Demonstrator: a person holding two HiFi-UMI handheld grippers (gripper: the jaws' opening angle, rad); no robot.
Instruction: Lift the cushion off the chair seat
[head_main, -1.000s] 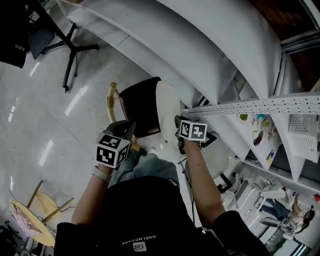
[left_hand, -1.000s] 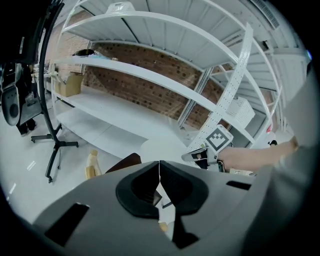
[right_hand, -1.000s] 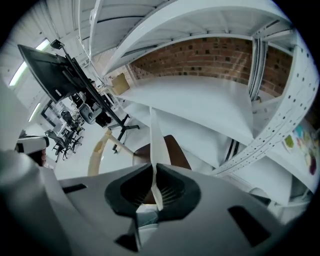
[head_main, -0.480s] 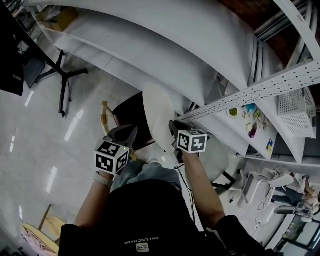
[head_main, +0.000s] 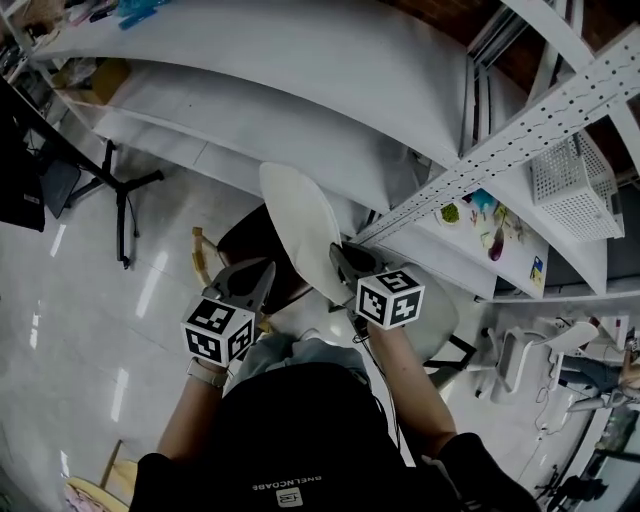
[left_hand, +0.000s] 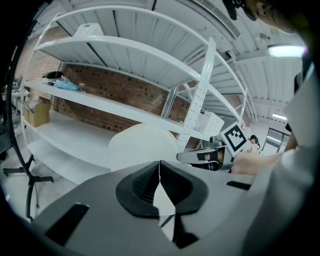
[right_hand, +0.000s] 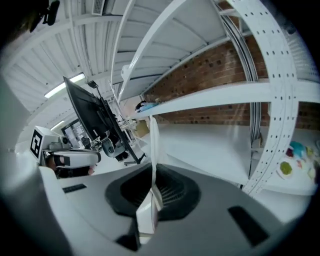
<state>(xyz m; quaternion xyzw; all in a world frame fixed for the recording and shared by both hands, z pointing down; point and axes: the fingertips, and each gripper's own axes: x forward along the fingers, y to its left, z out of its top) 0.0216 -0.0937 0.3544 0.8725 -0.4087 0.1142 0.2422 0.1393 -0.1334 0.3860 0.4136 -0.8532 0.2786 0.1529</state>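
A pale, flat cushion (head_main: 300, 225) stands on edge in the air above the dark brown chair seat (head_main: 248, 246). My right gripper (head_main: 341, 257) is shut on the cushion's near edge. In the right gripper view that thin white edge (right_hand: 154, 145) is clamped between the jaws of the right gripper (right_hand: 152, 192). My left gripper (head_main: 261, 270) hangs just left of the cushion, over the seat's front, jaws together with nothing in them. From the left gripper view (left_hand: 160, 182) the cushion's broad face (left_hand: 142, 145) shows ahead, with the right gripper (left_hand: 184, 156) at its right side.
White metal shelving (head_main: 300, 90) runs close behind the chair, and a perforated upright (head_main: 520, 130) stands at the right. A black stand (head_main: 120, 195) is on the tiled floor to the left. White office chairs (head_main: 520, 350) stand at the right. The wooden chair frame (head_main: 205, 255) shows beside the seat.
Both grippers have risen. The cushion, earlier resting against the chair, has come up with the right gripper and now hangs above the seat.
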